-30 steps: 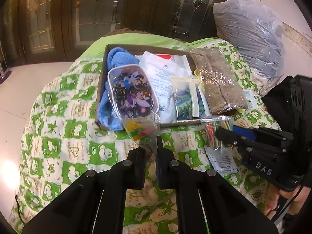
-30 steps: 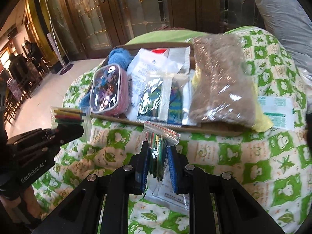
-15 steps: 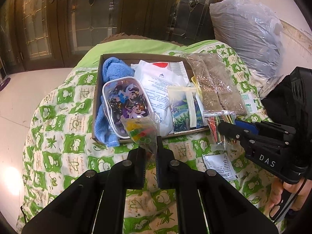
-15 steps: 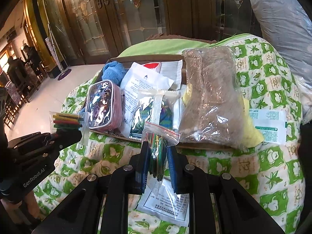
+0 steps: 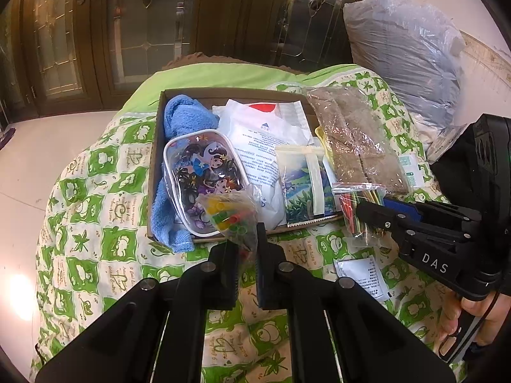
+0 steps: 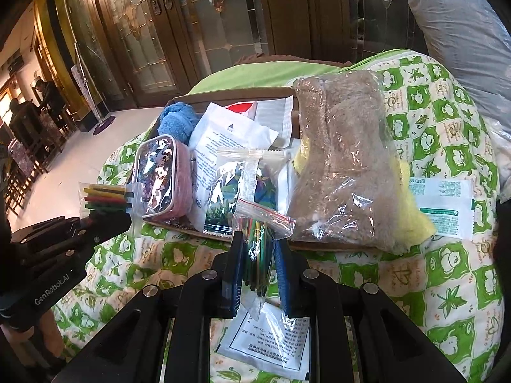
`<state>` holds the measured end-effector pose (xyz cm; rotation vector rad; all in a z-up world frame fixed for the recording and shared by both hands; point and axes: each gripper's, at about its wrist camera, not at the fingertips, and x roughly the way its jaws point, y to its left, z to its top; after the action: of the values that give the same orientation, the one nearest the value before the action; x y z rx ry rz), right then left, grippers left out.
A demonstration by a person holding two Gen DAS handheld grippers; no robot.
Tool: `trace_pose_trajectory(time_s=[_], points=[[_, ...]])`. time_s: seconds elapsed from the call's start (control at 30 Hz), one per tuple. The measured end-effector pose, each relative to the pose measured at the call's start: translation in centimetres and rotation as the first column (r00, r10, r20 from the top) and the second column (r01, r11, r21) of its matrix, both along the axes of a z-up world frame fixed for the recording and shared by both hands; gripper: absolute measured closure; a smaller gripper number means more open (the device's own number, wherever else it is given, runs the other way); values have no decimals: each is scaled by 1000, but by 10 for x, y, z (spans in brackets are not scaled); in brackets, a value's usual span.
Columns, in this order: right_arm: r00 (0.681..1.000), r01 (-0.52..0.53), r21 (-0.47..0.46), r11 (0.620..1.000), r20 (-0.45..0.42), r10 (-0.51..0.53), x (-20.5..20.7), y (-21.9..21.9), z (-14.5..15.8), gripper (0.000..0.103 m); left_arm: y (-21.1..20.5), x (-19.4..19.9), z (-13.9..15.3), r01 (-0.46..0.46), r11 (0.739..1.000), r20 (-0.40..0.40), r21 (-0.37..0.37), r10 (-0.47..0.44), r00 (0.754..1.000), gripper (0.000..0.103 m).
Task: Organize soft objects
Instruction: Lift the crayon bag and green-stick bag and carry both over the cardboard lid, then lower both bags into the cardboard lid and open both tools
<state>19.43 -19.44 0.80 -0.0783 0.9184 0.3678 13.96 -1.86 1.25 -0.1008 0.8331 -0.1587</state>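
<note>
Two small clear bags are in our grip, one per tool, both held above a green-and-white quilt [image 5: 95, 223] in front of a shallow cardboard box [image 5: 155, 159].

From the left wrist view, our left tool [image 5: 247, 249] is pinched fully together on the lower edge of a clear bag of short coloured tubes [image 5: 228, 220], yellow, green and red, which stands up from the fingertips in front of the box's near edge. Inside the box lie a blue towel [image 5: 182, 118] at the left, a clear cartoon-print pouch [image 5: 201, 175] resting on it, a white printed packet [image 5: 265, 140] in the middle, a landscape-print sachet [image 5: 303, 188] beside that, and a brown fuzzy item in plastic wrap [image 5: 354, 140] along the right side. To the right, our right tool [image 5: 367, 210] holds its own bag of thin coloured sticks [image 5: 354, 204] just off the box's near right corner, with a hand [image 5: 472, 316] visible at the grip. A white leaflet [image 5: 361, 274] lies on the quilt below it.

From the right wrist view, the right tool [image 6: 257, 255] is nearly closed, its blue pads pressing both faces of the stick bag [image 6: 258, 233], whose red-lined zip top folds over above the fingertips. The left tool [image 6: 108, 220] appears at the left edge with its tube bag [image 6: 105, 198] raised beside the pouch [image 6: 159, 175]. A green-printed white packet [image 6: 444, 207] sits on the quilt right of the brown item [image 6: 345, 172].
</note>
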Motion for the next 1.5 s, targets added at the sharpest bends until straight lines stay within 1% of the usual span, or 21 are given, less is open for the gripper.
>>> trace_pose_trajectory(time_s=[0.23,0.43,0.63,0.87,1.07,1.23,1.5], points=[[1000,4,11,1000,2,-4,6,-2,0,85,0,5,1,3,1000,3,3,-3,1000,97],[1000,5,27,1000,9,-5,14,-1,4,85,2,15,10,0,1000,15,3,0,1000,97],[1000,18,59,998,19,-19,29,1,9,85,6,37,22,-2,1000,20,6,2,1000,97],[999,29,80,996,15,-30,52,5,5,85,5,62,29,1,999,25,43,-2,1000,97],[998,44,91,995,46,-49,73,9,8,85,-1,87,35,7,998,33,67,-9,999,97],[996,53,90,995,74,-59,89,15,4,85,-6,107,34,11,997,31,82,-14,999,97],[996,47,79,996,71,-52,110,22,-10,84,-5,134,23,5,996,9,89,-5,1000,97]])
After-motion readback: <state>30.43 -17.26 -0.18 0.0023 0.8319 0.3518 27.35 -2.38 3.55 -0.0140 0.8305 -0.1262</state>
